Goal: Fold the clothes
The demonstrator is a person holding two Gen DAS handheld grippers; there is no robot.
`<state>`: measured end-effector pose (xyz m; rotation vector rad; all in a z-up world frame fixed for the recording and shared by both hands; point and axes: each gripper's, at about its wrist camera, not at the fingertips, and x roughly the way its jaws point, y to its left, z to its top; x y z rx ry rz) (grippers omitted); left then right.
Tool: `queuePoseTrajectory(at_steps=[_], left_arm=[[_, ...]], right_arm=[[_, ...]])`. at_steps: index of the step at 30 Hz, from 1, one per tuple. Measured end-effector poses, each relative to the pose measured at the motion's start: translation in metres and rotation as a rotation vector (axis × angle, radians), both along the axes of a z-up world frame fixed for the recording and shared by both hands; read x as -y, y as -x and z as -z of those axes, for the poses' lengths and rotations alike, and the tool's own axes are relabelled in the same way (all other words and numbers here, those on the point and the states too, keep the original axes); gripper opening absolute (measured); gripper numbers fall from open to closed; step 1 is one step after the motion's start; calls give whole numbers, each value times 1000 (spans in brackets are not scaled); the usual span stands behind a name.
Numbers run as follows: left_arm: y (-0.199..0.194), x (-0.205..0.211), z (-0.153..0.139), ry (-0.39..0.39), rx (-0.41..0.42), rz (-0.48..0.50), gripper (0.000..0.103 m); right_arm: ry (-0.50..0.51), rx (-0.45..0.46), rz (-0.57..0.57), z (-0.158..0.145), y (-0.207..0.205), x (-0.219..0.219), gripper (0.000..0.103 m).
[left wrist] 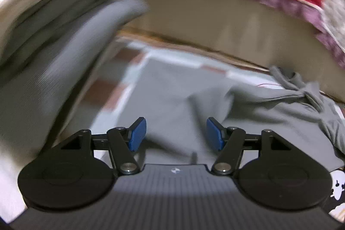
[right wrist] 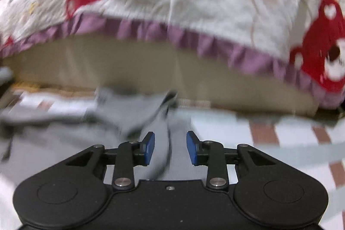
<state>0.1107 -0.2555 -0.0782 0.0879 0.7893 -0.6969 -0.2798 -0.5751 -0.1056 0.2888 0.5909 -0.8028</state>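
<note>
Grey garment [left wrist: 280,113]: crumpled on checked sheet [right wrist: 269,128], below quilt [right wrist: 194,3]; blurred, outline unclear, part hidden behind grippers. Left gripper [left wrist: 176,133]: jaws apart, nothing gripped. Right gripper [right wrist: 170,147]: jaws apart, over fabric fold.

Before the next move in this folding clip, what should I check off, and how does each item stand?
1. Left tongs open, nothing between the pads: ok.
2. Right tongs open: ok; grey cloth lies in the gap, pads apart from it.
3. Grey garment lying flat: not ok, bunched at its far right end.
4. Hem or edge to grasp next identified: cannot tell, both views are blurred.
5. Quilt with red print clear of the garment: ok, it hangs behind.
</note>
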Motion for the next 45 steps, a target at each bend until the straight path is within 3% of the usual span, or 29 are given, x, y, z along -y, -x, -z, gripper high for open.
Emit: queuePoseTrajectory(at_steps=[4,7,8,10,12,16,19,21,24,28,32,33,34,35,39,40,41,42,45], left_arm=[[4,-38,4,42,-91,-75,61],[14,-43,16,57,-145,-45,61],[18,-40,21,37,-141,-26,61],[31,-27,28,-39,-53,39,61],[42,-12,32,-127,77,98,61],[49,7,34,-187,237,148,65],[48,15,44,-359,362,81,67],[35,11,49,-349,347,85,69],[10,-2,55,-267,236,54,71],[-9,-15,63,-181,128,28,74],[-15,-24,66,-91,64,0,72],[-15,-25,66,-82,63,-2,59],[-15,-25,65,-91,71,-1,24],[-18,-28,63,-80,50,-7,13],[-30,-45,54,36,-63,-60,9],[-32,-47,54,49,-78,-71,10],[-32,-47,57,45,-88,-74,12],[-33,-47,59,41,-98,-78,12],[-35,-46,63,46,-105,-99,14]], right_arm=[[-11,-29,-65,18,41,-41,42],[-18,-135,-182,32,37,-62,50],[-9,-211,-250,39,28,-69,50],[21,-353,-367,53,10,-82,50],[112,-417,-357,60,-6,-86,50],[133,-353,-234,50,-14,-70,50],[152,-340,-200,43,-6,-64,57],[131,-337,-207,46,0,-60,57],[39,-350,-190,55,3,-46,57],[-46,-280,-155,56,6,-27,59],[1,-315,-172,58,-7,-14,59],[20,-322,-187,58,-11,-10,59],[28,-321,-192,58,-14,-5,59],[16,-311,-184,58,-15,1,59],[-162,-183,-86,64,-11,29,60],[-197,-159,-70,68,-7,32,56],[-229,-130,-53,72,-3,34,31],[-251,-84,-22,71,3,36,19],[-282,61,149,59,25,50,16]])
